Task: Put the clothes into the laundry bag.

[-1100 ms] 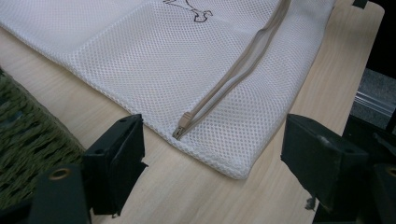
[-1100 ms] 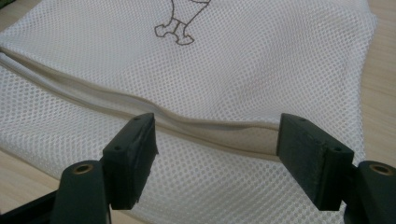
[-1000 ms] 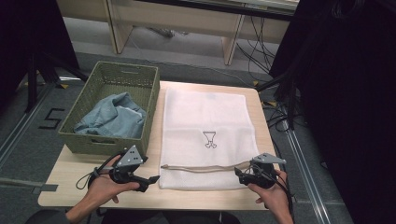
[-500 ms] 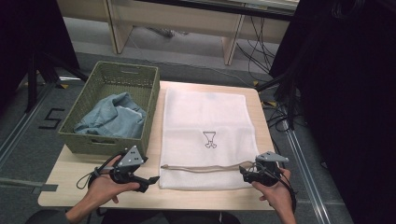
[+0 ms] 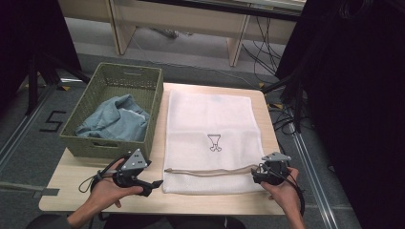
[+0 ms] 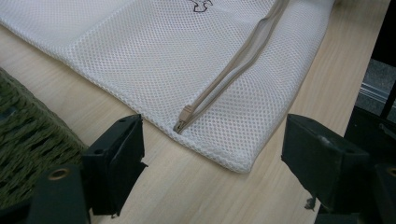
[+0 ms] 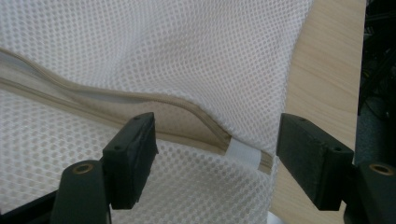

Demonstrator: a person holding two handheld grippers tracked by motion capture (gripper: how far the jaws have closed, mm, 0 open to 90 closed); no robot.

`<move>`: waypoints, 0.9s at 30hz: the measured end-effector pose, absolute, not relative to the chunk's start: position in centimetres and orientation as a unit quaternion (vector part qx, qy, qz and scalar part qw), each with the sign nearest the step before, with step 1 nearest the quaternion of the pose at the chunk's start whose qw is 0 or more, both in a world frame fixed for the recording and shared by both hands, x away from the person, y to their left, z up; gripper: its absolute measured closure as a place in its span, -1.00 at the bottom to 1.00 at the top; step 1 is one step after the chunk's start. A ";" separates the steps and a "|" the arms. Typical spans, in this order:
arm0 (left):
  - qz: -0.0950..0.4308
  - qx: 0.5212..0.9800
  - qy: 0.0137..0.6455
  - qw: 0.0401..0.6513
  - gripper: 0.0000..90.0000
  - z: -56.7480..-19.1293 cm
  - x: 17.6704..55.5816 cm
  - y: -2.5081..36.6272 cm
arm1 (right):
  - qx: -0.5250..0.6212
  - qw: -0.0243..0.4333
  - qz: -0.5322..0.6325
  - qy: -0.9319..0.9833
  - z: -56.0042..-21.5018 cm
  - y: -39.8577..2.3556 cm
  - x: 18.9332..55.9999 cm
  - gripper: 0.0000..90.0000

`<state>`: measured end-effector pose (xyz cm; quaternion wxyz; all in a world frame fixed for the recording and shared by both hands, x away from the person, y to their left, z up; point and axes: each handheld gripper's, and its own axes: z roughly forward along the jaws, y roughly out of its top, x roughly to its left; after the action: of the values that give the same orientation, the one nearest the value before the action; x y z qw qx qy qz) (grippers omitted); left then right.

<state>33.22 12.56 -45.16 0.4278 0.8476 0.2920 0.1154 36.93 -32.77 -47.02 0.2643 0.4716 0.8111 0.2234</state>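
A white mesh laundry bag [image 5: 210, 129] lies flat on the wooden table, its beige zipper [image 5: 210, 171] running along the near edge. My left gripper [image 5: 154, 183] rests on the table just left of the bag's near left corner. Its jaws stand open, and the zipper pull [image 6: 183, 122] lies a little beyond the left gripper [image 6: 210, 154]. My right gripper [image 5: 256, 176] hovers at the zipper's right end. In the right gripper view the right gripper [image 7: 219, 140] is open, and its jaws straddle the zipper end with a white tab [image 7: 243, 152], pads apart from the mesh.
A green woven basket [image 5: 90, 138] holding a crumpled blue cloth [image 5: 114, 121] stands on the table's left side, close beside the bag. Bare wood table [image 5: 267, 200] shows along the front and right edge. Cables and dark stands fill the floor at right.
My right gripper has shifted slightly to the right and sunk a little at the zipper's right end. The left gripper and the bag stayed where they were.
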 end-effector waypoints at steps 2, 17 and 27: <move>0.119 0.849 0.291 0.425 -0.53 -45.2 33.3 12.6 | 0.471 0.265 0.209 0.815 -47.4 -32.7 37.3 -0.33; 0.120 0.852 0.288 0.420 -0.53 -45.2 33.4 12.6 | 0.434 0.266 0.181 0.841 -48.4 -30.2 39.2 -0.27; 0.121 0.853 0.284 0.420 -0.53 -45.1 33.4 12.6 | 0.372 0.279 0.231 0.855 -47.6 -26.9 39.8 -0.14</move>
<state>33.43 12.64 -45.14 0.4203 0.8531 0.2843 0.1215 39.81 -26.93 -47.59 0.2788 0.3718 0.8548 0.2311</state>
